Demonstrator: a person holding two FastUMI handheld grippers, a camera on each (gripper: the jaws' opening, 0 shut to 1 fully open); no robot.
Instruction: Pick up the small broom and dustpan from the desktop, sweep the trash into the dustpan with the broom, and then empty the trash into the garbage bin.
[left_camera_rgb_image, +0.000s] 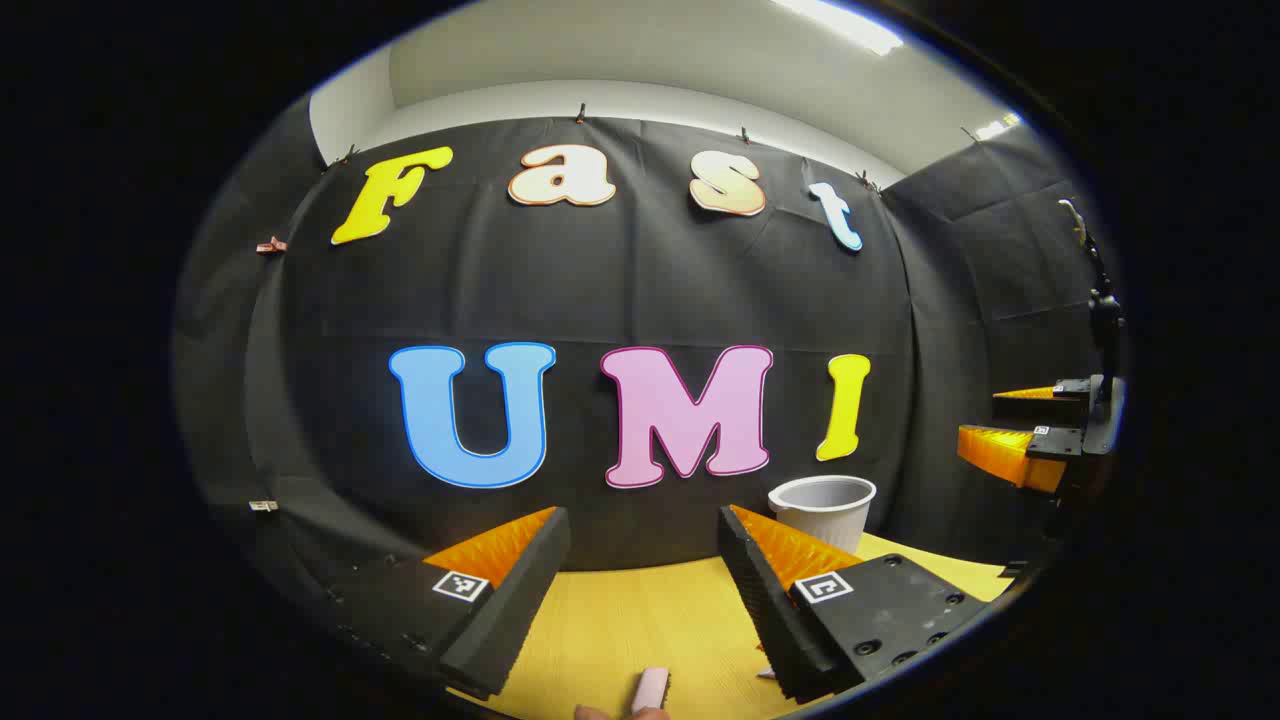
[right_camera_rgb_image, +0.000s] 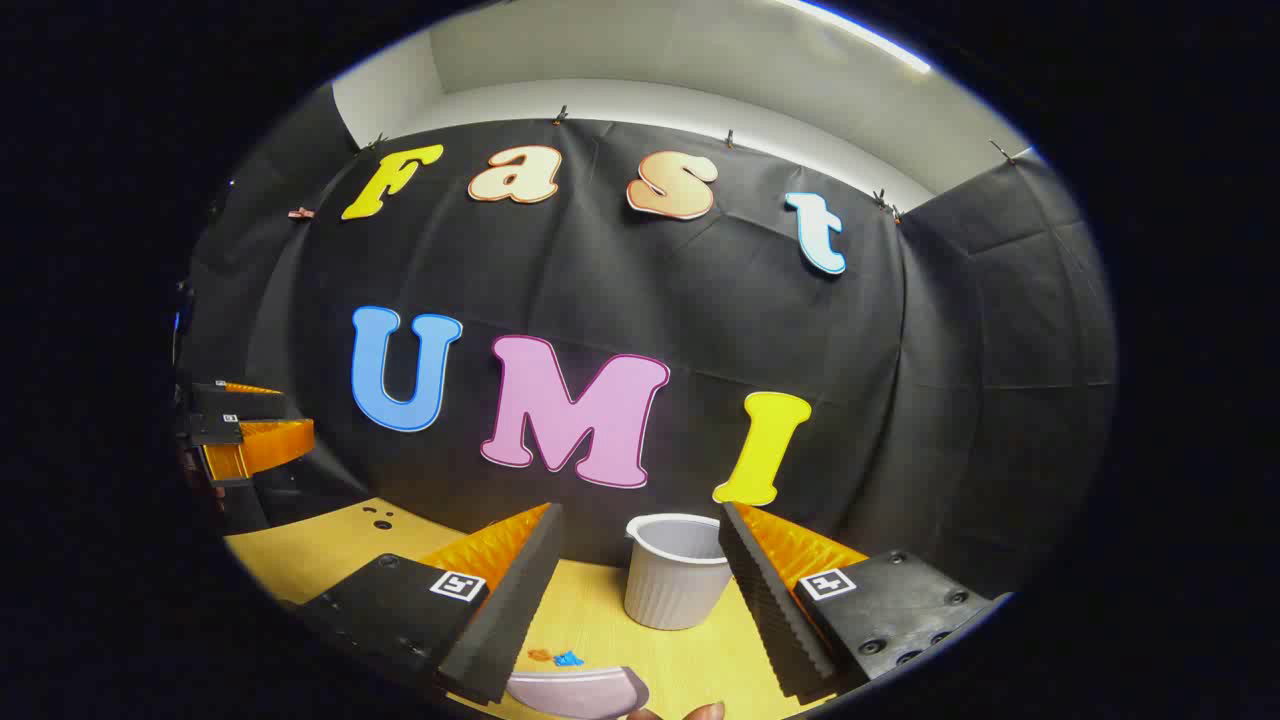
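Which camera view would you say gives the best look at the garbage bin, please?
The right gripper view: the garbage bin stands on the desktop near the middle, between that tool's fingers, with its rim, open mouth and ribbed wall visible. In the left gripper view the bin sits farther off, partly hidden behind a finger.

Left tool (left_camera_rgb_image: 640, 560) gapes open above the desktop (left_camera_rgb_image: 640, 620), garbage bin (left_camera_rgb_image: 822, 510) beyond.

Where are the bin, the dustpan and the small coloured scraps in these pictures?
bin (right_camera_rgb_image: 675, 585): right gripper view, ribbed front wall.
dustpan (right_camera_rgb_image: 580, 692): right gripper view, curved pale edge.
scraps (right_camera_rgb_image: 558, 657): right gripper view, on the orange and blue bits.
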